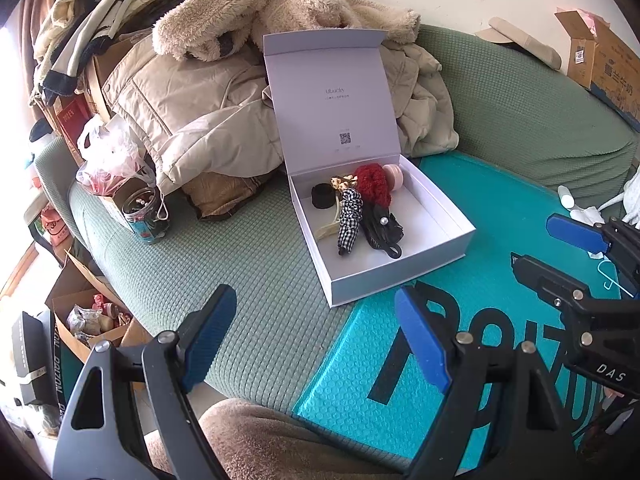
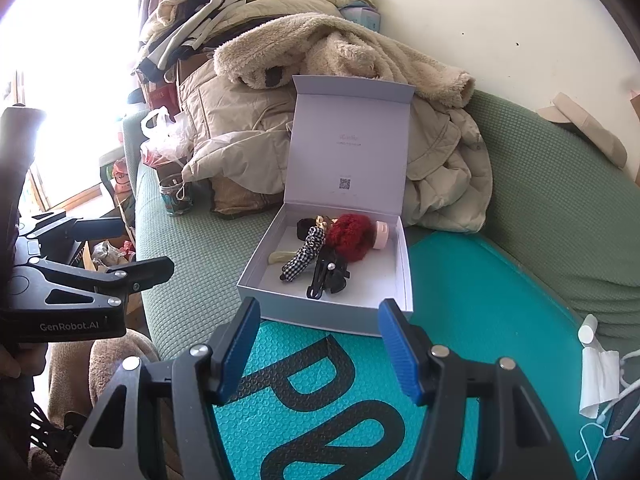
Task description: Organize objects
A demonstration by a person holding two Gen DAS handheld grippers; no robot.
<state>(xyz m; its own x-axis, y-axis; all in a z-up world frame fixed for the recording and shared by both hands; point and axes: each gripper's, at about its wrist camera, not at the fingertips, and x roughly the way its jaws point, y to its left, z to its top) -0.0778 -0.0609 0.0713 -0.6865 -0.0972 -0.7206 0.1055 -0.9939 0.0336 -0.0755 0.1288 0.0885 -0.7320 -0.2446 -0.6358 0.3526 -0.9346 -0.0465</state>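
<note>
A white box (image 1: 400, 280) (image 2: 403, 260) stands with its lid upright on a green sofa. Inside lie a red fluffy scrunchie (image 1: 374, 184) (image 2: 350, 234), a checkered bow (image 1: 350, 216) (image 2: 304, 258), a black hair clip (image 1: 380, 228) (image 2: 328, 276), a pink round case (image 1: 394, 176) (image 2: 382, 234), a black band (image 1: 322, 196) and a cream claw clip (image 1: 328, 228). My left gripper (image 1: 316, 300) (image 2: 148, 244) hovers open in front of the box, left of it, holding nothing. My right gripper (image 2: 320, 308) (image 1: 532, 240) is open too, just before the box's front wall, over a teal mat (image 2: 460, 300).
A heap of coats and a fleece (image 1: 224, 92) (image 2: 320, 48) fills the sofa behind the box. A glass jar (image 1: 146, 216) (image 2: 176, 196) and a plastic bag (image 1: 108, 156) sit at the left. On the right are a tissue (image 2: 596, 380), a white tube (image 2: 587, 328) and a cardboard carton (image 1: 600, 60).
</note>
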